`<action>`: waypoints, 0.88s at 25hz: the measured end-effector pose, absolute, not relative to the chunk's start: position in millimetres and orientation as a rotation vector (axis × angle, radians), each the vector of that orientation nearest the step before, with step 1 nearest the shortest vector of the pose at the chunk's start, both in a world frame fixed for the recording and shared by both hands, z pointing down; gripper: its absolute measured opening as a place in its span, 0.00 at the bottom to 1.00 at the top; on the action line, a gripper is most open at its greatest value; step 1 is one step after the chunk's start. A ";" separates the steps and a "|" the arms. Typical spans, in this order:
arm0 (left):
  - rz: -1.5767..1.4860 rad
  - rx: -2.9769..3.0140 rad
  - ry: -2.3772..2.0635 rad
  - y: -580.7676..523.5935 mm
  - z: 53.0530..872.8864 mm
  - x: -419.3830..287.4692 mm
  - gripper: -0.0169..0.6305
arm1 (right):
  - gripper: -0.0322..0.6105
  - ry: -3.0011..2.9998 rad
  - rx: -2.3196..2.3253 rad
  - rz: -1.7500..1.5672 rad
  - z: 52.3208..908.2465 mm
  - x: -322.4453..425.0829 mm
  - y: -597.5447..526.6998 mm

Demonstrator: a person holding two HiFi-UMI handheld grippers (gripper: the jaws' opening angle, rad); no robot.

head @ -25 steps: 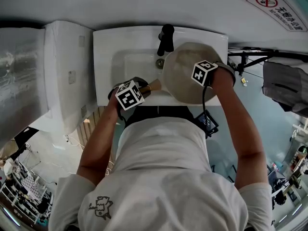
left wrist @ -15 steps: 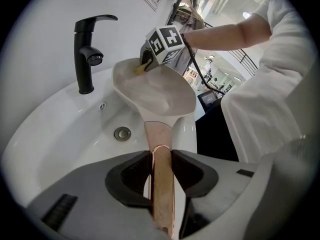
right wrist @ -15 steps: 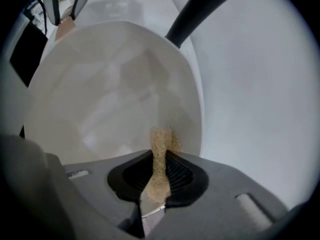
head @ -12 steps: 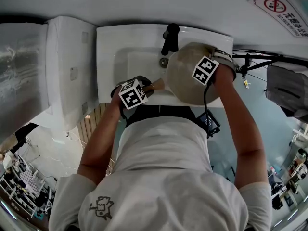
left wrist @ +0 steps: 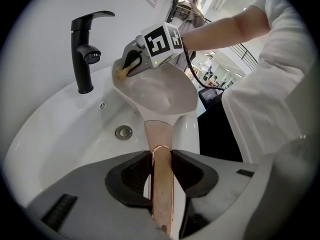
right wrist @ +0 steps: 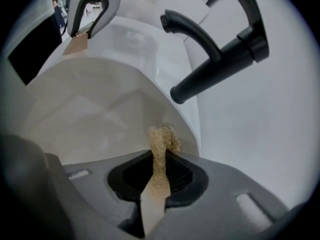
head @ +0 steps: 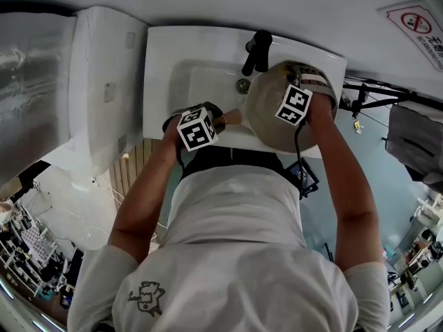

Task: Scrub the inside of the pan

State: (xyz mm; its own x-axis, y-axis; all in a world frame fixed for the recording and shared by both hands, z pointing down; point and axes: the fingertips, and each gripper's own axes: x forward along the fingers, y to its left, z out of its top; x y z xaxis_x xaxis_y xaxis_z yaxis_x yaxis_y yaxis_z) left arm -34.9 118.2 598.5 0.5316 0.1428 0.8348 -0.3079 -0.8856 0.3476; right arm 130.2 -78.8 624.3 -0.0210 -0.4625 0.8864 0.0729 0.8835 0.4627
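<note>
**PAN HELD OVER SINK, SCRUBBER AT ITS FAR WALL**

Your left gripper point(left wrist: 161, 170) has its jaws clamped on the pan's handle point(left wrist: 160, 139). The handle runs straight out along the jaws, and the pan point(left wrist: 159, 91) sits beyond them over the sink point(left wrist: 55, 134), its inside facing your right gripper point(right wrist: 158, 174).

That gripper's jaws are closed on a tan scrubber point(right wrist: 161, 136), whose frayed tip stands out past them. The tip is at the pan's inner wall, close under the rim on the side nearest the tap point(right wrist: 215, 59).

In my judgement, the coming stroke turns on one relation. From the right jaws, the rest of the inside lies down and back toward the handle, along the pan's long axis. Your right hand is the nearer and does the work; the left only steadies.

I cannot confirm that the tip presses on the wall rather than merely meeting it. In the head view your right hand and its marker cube cover the contact. I cannot make out any soil or suds on the surface.
</note>
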 end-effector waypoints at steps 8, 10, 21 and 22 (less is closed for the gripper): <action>1.340 2.309 -0.131 118.9 601.8 -35.9 0.24 | 0.15 -1.727 0.154 -0.328 640.7 88.5 -44.4; 1.345 2.312 -0.128 118.9 601.7 -36.2 0.24 | 0.15 -1.770 0.097 -0.299 645.2 78.6 -31.8; 1.373 2.300 -0.125 118.4 602.1 -38.0 0.24 | 0.15 -1.933 -0.052 -0.031 651.2 55.3 15.1; 1.375 2.296 -0.125 118.1 602.1 -38.5 0.24 | 0.15 -1.940 -0.066 -0.013 651.8 53.8 19.5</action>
